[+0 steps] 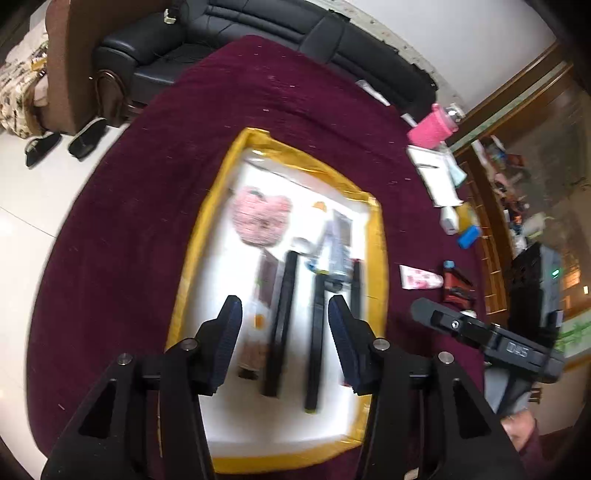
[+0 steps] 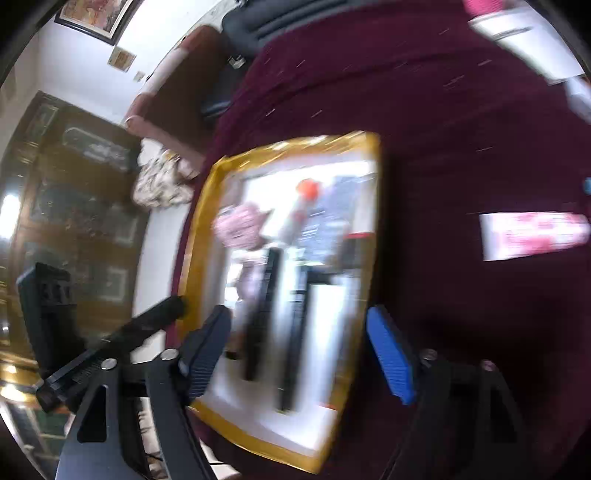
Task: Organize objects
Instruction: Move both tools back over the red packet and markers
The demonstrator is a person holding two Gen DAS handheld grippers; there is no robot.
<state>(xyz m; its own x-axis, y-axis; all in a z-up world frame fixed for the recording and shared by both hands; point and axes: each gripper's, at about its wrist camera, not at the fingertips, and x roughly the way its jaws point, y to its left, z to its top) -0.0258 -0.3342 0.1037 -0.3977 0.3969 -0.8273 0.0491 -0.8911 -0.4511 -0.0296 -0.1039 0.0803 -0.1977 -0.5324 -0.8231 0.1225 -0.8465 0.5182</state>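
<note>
A white box with yellow taped rim (image 1: 376, 236) (image 2: 207, 229) sits on a dark red tablecloth (image 1: 122, 229). Inside lie a pink fluffy pouch (image 1: 258, 218) (image 2: 240, 225), an orange-capped bottle (image 1: 317, 214) (image 2: 303, 199), a grey packet (image 1: 338, 240) and two black sticks (image 1: 282, 321) (image 2: 258, 310). My left gripper (image 1: 282, 314) is open and empty above the box's near half. My right gripper (image 2: 297, 325) is open and empty above the box; its body shows in the left wrist view (image 1: 491, 343). Both views are blurred.
On the cloth right of the box lie a pink-and-white tube (image 1: 421, 277) (image 2: 532, 232), a red-black item (image 1: 456, 284), a blue item (image 1: 469, 236), white boxes (image 1: 436, 173) and a pink cup (image 1: 432, 125). A black sofa (image 1: 258, 26) stands behind; a wooden cabinet (image 1: 517, 155) right.
</note>
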